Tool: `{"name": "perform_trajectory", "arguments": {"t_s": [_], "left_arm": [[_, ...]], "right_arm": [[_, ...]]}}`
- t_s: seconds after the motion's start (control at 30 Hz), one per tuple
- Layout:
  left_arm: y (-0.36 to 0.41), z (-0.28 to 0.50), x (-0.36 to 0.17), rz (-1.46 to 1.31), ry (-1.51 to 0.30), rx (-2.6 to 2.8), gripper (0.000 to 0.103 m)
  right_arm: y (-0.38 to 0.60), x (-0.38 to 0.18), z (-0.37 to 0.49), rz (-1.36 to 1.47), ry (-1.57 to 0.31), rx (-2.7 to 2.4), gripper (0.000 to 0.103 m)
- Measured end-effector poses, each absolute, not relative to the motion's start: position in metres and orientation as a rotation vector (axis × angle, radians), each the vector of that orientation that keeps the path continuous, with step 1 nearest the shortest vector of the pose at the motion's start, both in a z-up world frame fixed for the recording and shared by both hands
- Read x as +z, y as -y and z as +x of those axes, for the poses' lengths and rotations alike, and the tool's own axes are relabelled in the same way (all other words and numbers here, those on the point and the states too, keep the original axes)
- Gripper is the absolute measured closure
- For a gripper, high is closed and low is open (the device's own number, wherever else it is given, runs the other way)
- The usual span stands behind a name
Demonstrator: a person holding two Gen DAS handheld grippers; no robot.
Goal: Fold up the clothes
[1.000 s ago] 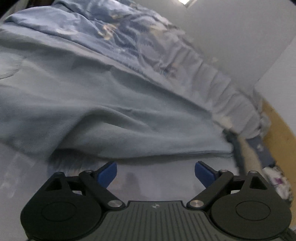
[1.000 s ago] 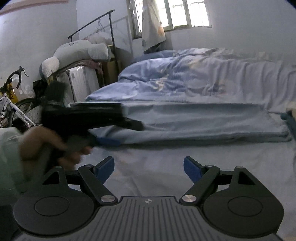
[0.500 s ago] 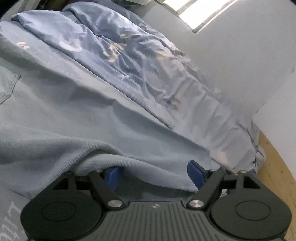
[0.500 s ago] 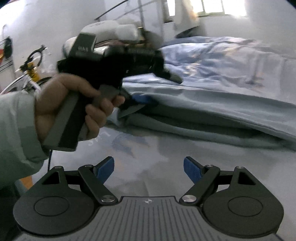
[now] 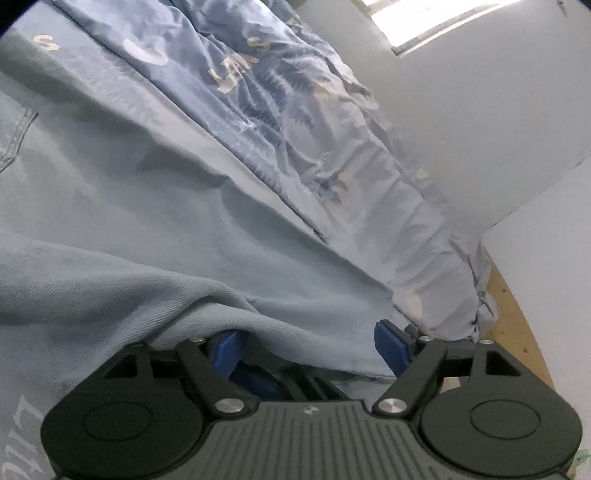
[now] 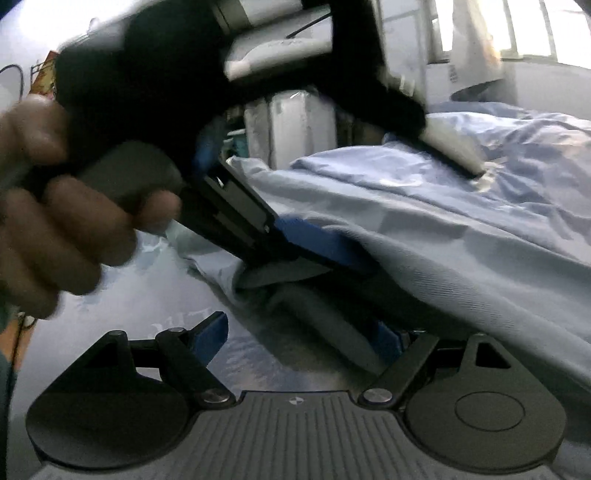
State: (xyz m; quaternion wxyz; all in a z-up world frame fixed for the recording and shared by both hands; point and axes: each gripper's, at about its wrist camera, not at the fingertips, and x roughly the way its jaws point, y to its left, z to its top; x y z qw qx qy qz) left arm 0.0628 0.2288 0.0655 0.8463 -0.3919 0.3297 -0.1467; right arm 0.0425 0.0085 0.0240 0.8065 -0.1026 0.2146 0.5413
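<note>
A bed (image 5: 22, 435) with a pale blue printed sheet fills the lower part of both views, under a white wall (image 5: 461, 110) and a bright window (image 6: 535, 29). On the bed lies a light blue garment (image 5: 129, 229), spread flat, with a stitched pocket near its far left side. Beyond the garment, toward the wall, lies a crumpled blue patterned duvet (image 5: 295, 96).

The left gripper (image 5: 308, 345) is at the near edge of the garment. The hem is draped over its left blue pad, and a fold of the cloth lies between the two pads. Its jaws have just been closing a little, but they stand wide apart and do not clench the cloth. In the right wrist view a person's hand (image 6: 55, 229) holds this gripper's handle, and its blue finger goes under the lifted edge of the garment.

The right gripper (image 6: 303, 338) is just beside that same edge, low over the bed. Its jaws are released, wide apart. The garment's edge lies over its right pad, and the left pad is over bare sheet.
</note>
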Motion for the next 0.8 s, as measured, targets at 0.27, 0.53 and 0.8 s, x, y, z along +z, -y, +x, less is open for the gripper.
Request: {"name": "perform_trajectory", "arguments": {"t_s": [0.27, 0.53, 0.8], "left_arm": [[-0.242, 0.056, 0.071, -0.834, -0.656, -0.301, 0.027], [-0.295, 0.017, 0.089, -0.815, -0.509, -0.164, 0.018], [-0.330, 0.002, 0.068, -0.802, -0.538, -0.015, 0.018]], "right_arm": [[-0.053, 0.015, 0.061, -0.260, -0.468, 1.291, 0.018], [-0.078, 0.011, 0.061, -0.257, -0.481, 1.305, 0.036], [-0.053, 0.022, 0.025, -0.145, -0.541, 1.277, 0.057]]}}
